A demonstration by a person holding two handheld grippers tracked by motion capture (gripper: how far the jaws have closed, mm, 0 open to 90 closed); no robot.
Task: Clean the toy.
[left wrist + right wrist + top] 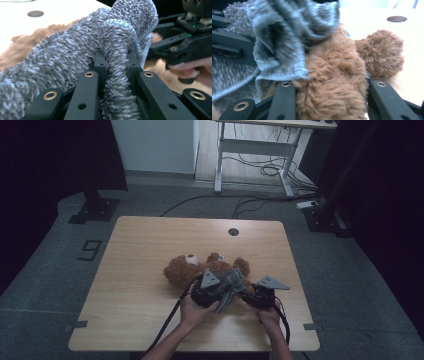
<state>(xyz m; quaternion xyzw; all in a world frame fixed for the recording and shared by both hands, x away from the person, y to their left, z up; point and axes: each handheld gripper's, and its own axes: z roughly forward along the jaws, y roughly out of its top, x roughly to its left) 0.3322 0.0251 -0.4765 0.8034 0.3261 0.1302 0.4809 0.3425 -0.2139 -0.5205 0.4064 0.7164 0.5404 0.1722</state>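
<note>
A brown teddy bear (pixel 200 268) lies on the wooden surface (pixel 135 270), and a grey fuzzy cloth (pixel 231 282) is draped over its near side, between the two grippers.

The left gripper (pixel 210 289) is clenched on a fold of the grey fuzzy cloth: in the left gripper view the two black fingers (pixel 100 65) pinch a narrow ridge of the pile from both sides, while the rest of the cloth (pixel 75 47) bulges up and away beyond the fingertips, covering the bear's brown fur, which peeks out beyond them at the far left.

The right gripper (pixel 256 296) grasps a limb of the teddy bear. In the right gripper view the brown plush (pixel 334 82) sits squarely between the fingers (pixel 284 97), pressed on both sides, with another rounded paw just beyond the right finger. The cloth's hemmed edge (pixel 284 50) hangs over the left finger, touching the held limb.
</note>
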